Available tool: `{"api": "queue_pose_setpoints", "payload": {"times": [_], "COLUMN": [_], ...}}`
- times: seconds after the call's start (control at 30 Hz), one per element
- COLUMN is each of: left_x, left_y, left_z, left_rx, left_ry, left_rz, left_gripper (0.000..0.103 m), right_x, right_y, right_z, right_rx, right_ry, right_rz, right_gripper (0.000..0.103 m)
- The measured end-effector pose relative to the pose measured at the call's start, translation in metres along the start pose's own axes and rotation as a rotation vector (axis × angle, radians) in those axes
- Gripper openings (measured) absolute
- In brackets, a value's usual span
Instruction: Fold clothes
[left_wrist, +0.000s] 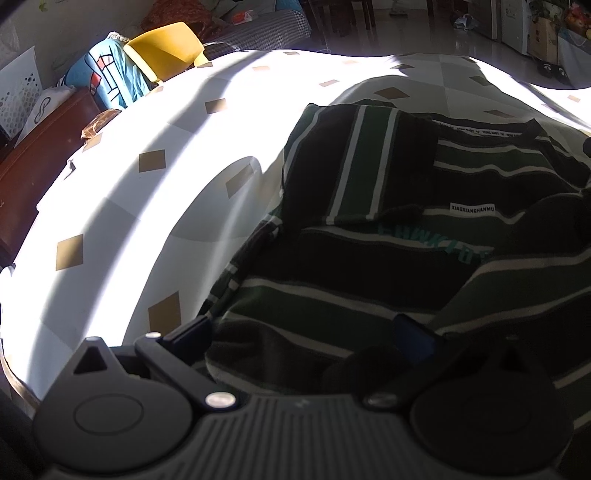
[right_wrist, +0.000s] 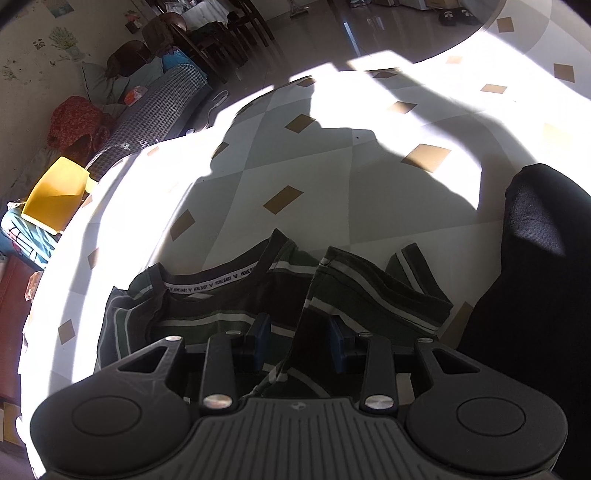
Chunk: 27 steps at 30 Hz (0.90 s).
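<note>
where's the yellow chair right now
The yellow chair stands past the table's far left edge in both wrist views, beside blue patterned cloth and in front of the checked sofa.

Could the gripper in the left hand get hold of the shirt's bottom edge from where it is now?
Probably yes. The left gripper is open right over the striped shirt, whose near edge lies between its fingers, with nothing in the way.

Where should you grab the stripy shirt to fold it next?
Probably the bottom hem of the shirt, from the near side, judging by the left view. That edge lies loose and closest to both tools, while the collar lies flat at the far end, and one sleeve is already folded over the chest.
</note>
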<state>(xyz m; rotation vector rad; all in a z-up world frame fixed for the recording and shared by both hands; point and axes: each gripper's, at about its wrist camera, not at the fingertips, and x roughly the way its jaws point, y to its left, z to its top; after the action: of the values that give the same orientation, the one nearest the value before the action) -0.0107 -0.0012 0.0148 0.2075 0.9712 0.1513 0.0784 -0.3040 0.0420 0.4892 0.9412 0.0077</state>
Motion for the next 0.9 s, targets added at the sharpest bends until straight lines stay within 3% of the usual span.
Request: {"api": "queue_pose_setpoints", "payload": {"times": [0.1,0.27,0.33,0.67,0.9], "left_x": [-0.001,-0.002,-0.002,0.000,0.001], "left_y": [0.000,0.002,0.003,0.010,0.015], "left_z": [-0.002,-0.003,-0.003,-0.001,-0.001], "left_rx": [0.004,-0.007,-0.017,-0.076,-0.121], "left_ry": [0.001,0.008,0.013,0.039,0.060], "left_rz": [-0.002,-0.014,-0.022,-0.035,-0.034], "left_gripper": [0.103,0.103,0.103,0.103,0.103], "right_x": [0.004,0.010,0.007,-0.033,-0.045], "right_y": [0.002,0.011,0.019,0.047,0.068], "right_z": [-0.002,-0.010,-0.013,-0.028,-0.065], "right_rx": [-0.013,-0.109,-0.168,-0.407,-0.689], "right_ry": [0.011,0.010,-0.009,-0.082,-0.031], "right_rz": [-0.015,-0.061,-0.071,0.049,0.087], "right_gripper": [0.033,0.009,0.005,0.004,0.004]}}
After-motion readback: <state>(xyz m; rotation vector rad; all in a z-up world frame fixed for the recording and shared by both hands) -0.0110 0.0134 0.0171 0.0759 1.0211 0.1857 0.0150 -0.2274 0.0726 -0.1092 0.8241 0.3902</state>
